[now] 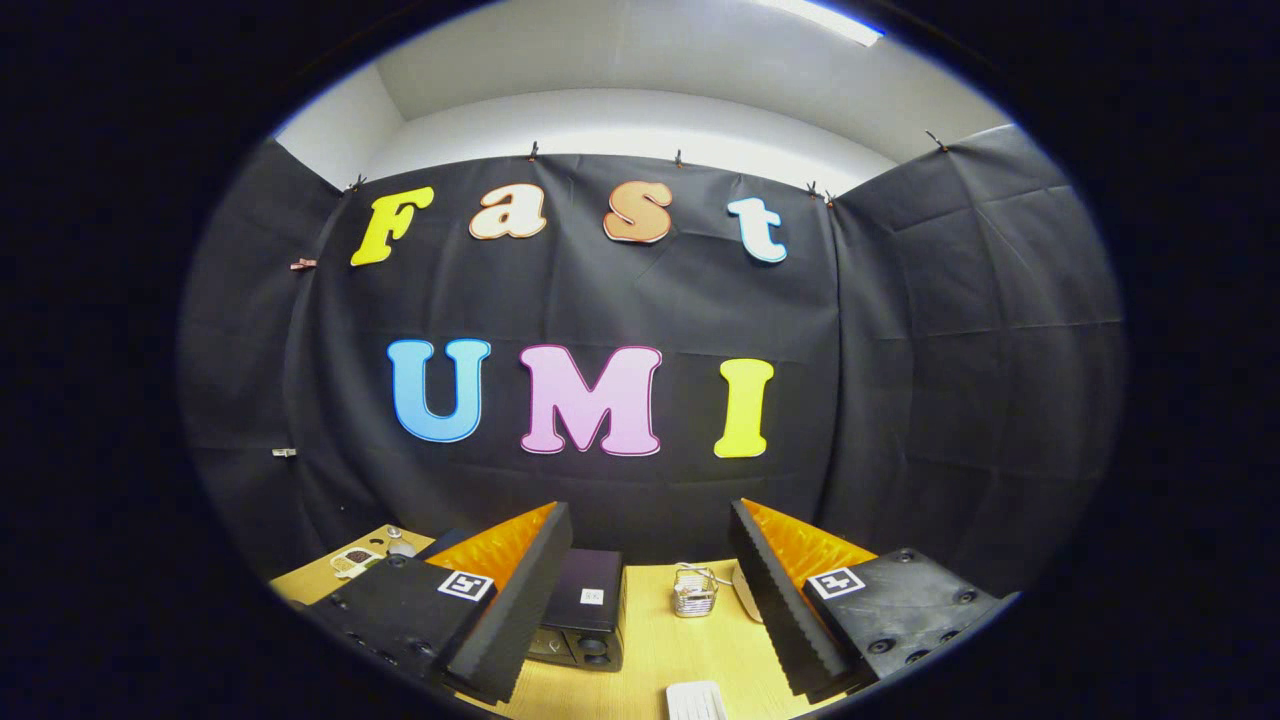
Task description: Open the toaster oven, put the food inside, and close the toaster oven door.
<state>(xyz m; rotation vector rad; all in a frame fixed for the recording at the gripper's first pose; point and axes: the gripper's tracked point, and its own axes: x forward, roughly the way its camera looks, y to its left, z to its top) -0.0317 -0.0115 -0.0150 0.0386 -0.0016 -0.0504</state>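
the gripper (650, 600) is held high above a wooden table (660, 640), tilted up toward the booth's dark wall, and its two fingers are spread wide with nothing between them. down in the gap between the fingers, toward the seven o'clock side and close against the left finger, sits the toaster oven (588, 612), a small dark box seen from above and in front. its top and two knobs on its front show, but the left finger covers most of the door, so i cannot tell whether that door is open or shut. just beside the oven, at its three o'clock, stands a small wire basket (694, 592), with a pale flat thing (745, 595) peeking out from behind the right finger and a white ridged item (696, 700) at six o'clock, nearest the camera. some small odds (358, 560) lie at about nine o'clock, beyond the left finger. which of these is the food is unclear. with empty fingers and the oven's door hidden, this could fit a stage ahead of loading or one after the door is shut again.
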